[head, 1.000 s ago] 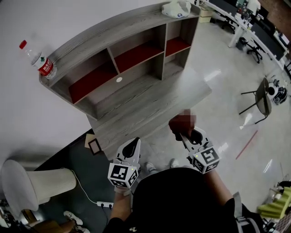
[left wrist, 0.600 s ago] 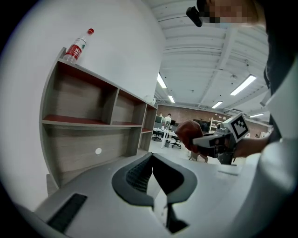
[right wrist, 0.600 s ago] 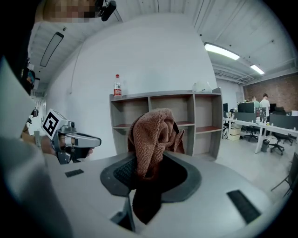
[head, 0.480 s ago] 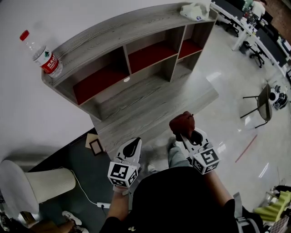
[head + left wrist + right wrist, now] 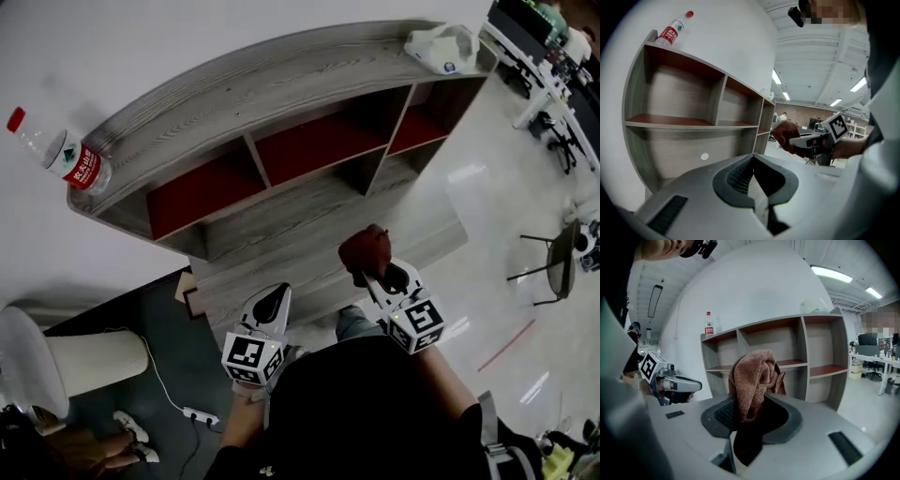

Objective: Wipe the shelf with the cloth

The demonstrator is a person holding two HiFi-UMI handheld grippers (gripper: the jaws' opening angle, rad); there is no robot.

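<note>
- Two grippers sit low in the head view, much as they did a second ago: the left gripper [image 5: 275, 298] and the right gripper [image 5: 373, 274], both just ahead of the person's dark torso.
- The grey shelf [image 5: 281, 84], with its red-lined compartments, fills more of that view than before. Its lowest board now reaches the right gripper's tip, where a second ago floor showed.
- The plastic bottle [image 5: 66, 159] with the red label lies nearer the picture's left edge than before, on the left end of the shelf's top. A crumpled white bundle [image 5: 441, 45] sits on the right end.
- The right gripper's jaws are clamped on the reddish-brown cloth [image 5: 752, 376], which bunches up above the tips, with a dark tail hanging down between them.
- In the head view, the cloth is a wad at that gripper's tip, overlapping the lowest board's front edge. Whether it touches the board cannot be told.
- The left gripper's jaws are pressed together with nothing between them.
</note>
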